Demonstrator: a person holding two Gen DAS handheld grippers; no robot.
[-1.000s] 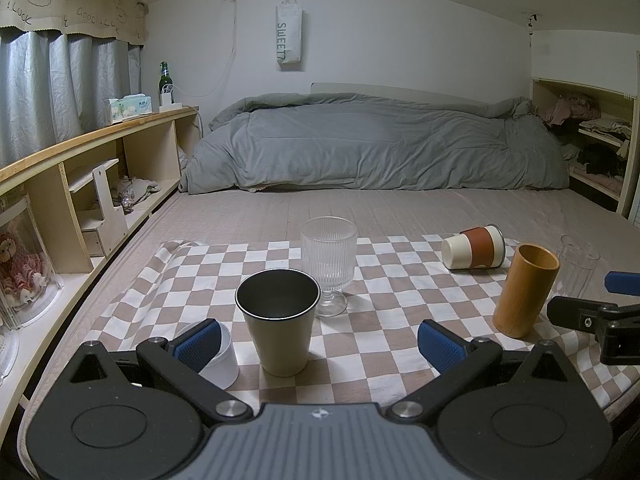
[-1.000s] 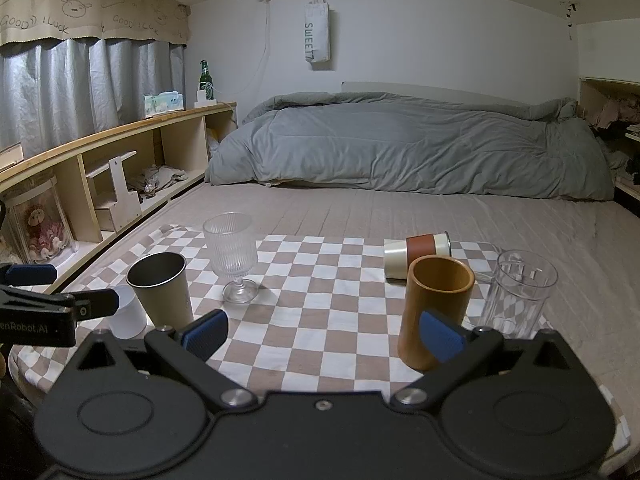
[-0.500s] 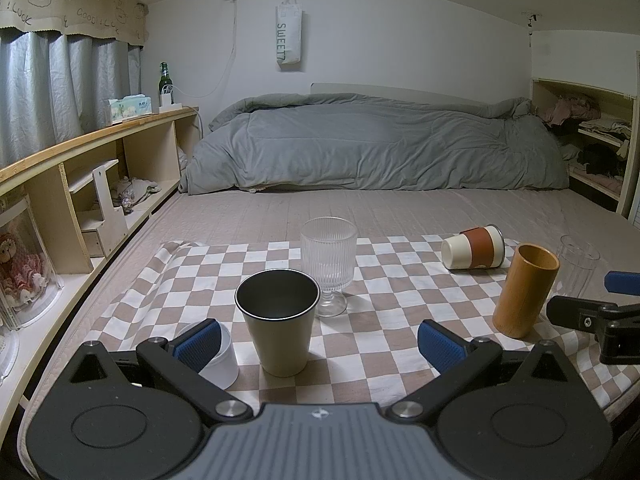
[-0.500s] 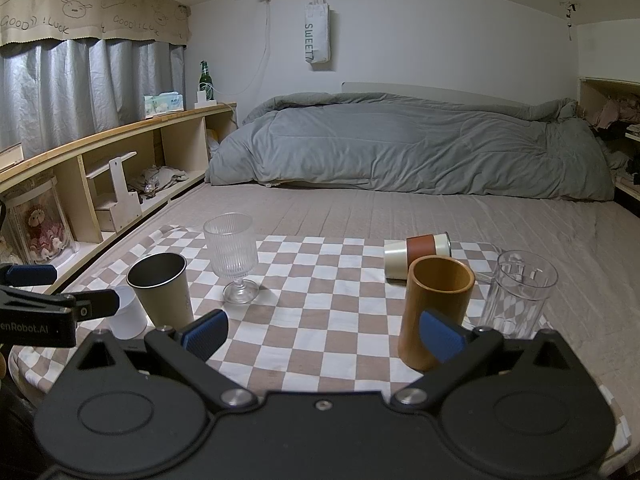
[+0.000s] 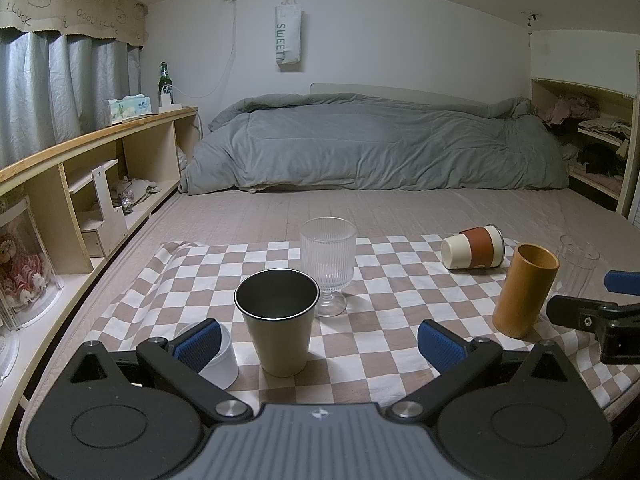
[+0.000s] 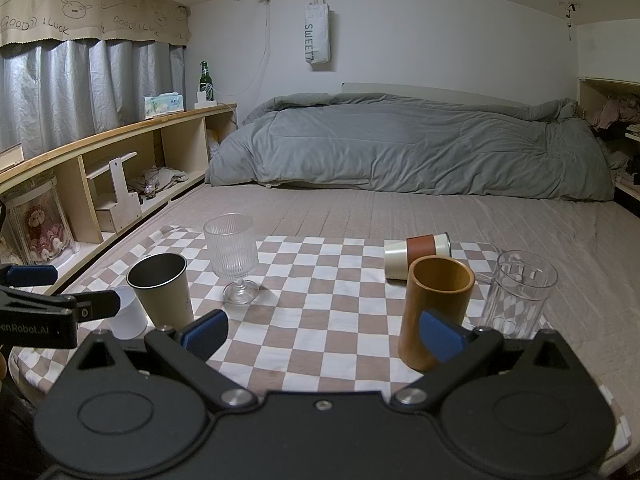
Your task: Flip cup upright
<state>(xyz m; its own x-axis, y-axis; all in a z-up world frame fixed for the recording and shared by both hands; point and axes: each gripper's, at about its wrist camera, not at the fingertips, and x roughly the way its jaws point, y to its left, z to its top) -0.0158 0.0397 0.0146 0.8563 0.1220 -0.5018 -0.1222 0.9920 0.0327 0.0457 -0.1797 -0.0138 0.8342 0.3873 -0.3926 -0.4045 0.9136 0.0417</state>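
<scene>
A cream cup with a rust-brown band (image 5: 474,247) lies on its side at the far right of the checkered cloth (image 5: 384,280); it also shows in the right wrist view (image 6: 418,254), behind the orange cup. My left gripper (image 5: 320,344) is open and empty, low at the near edge, with a grey metal cup (image 5: 277,320) between its fingers' line of sight. My right gripper (image 6: 323,332) is open and empty, close to an upright orange cup (image 6: 436,312). Both grippers are well short of the tipped cup.
A ribbed stemmed glass (image 5: 328,264) stands mid-cloth. A clear tumbler (image 6: 516,294) stands at the right edge. A small white cup (image 5: 218,360) sits by my left finger. A grey duvet (image 5: 380,144) lies behind; wooden shelves (image 5: 100,184) run along the left.
</scene>
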